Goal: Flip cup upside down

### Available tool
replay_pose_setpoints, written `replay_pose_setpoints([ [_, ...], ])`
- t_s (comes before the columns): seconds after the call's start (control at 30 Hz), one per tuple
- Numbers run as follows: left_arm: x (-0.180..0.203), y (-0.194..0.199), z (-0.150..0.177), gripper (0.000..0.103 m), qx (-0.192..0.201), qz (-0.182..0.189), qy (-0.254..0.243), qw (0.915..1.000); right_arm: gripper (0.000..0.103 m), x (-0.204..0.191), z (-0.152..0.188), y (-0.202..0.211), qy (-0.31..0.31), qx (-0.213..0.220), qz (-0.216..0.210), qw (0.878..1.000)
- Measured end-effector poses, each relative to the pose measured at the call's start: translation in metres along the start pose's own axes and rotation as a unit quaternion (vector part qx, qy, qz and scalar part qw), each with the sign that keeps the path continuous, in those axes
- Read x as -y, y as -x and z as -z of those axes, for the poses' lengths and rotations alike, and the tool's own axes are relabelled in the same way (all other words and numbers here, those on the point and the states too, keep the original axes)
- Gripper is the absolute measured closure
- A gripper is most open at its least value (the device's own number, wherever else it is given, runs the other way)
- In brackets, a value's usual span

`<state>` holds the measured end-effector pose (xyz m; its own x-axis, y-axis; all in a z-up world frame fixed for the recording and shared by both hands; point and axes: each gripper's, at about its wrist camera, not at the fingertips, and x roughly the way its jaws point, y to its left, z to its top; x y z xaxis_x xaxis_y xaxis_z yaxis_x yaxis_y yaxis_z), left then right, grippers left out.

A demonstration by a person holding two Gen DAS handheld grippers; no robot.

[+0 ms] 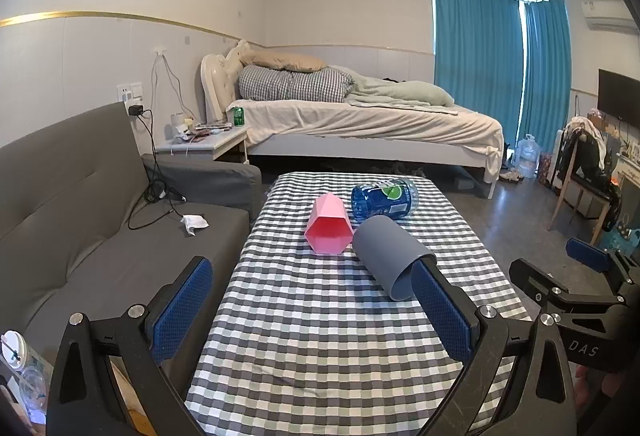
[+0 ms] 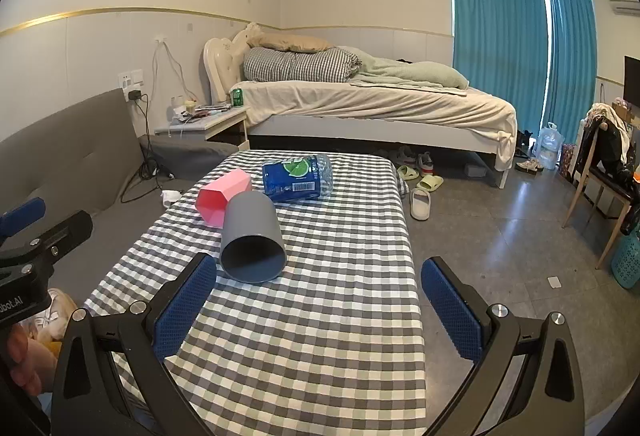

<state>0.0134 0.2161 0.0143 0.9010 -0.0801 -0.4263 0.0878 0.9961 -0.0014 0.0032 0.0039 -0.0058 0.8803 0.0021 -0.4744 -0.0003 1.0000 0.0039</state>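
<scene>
A grey cup point(image 1: 386, 256) point(image 2: 250, 236) lies on its side on the checked tablecloth point(image 1: 320, 316) point(image 2: 320, 316), its mouth towards me. Beside it lies a pink hexagonal cup point(image 1: 329, 226) point(image 2: 222, 197), also on its side. A blue plastic bottle point(image 1: 384, 199) point(image 2: 298, 177) lies behind them. My left gripper point(image 1: 316, 312) is open over the near part of the table, its right pad just in front of the grey cup's rim. My right gripper point(image 2: 320, 312) is open too, nothing between its fingers, with the grey cup ahead near its left pad.
A grey sofa point(image 1: 80, 215) point(image 2: 72, 155) runs along the table's left side. A bed point(image 1: 360, 115) point(image 2: 380, 103) stands behind, with a nightstand point(image 1: 204, 141). To the right are bare floor with slippers point(image 2: 422, 195), a chair point(image 2: 604, 171) and a basket point(image 2: 628, 260).
</scene>
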Motion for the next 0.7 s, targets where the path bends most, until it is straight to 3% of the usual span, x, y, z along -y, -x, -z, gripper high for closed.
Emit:
replay_pose_setpoints([
  [0.7, 0.0006, 0.0000, 0.0011, 0.001, -0.001, -0.001, -0.003, 1.0000, 0.000, 0.0002, -0.0013, 0.0010, 0.000, -0.002, -0.002, 1.000],
])
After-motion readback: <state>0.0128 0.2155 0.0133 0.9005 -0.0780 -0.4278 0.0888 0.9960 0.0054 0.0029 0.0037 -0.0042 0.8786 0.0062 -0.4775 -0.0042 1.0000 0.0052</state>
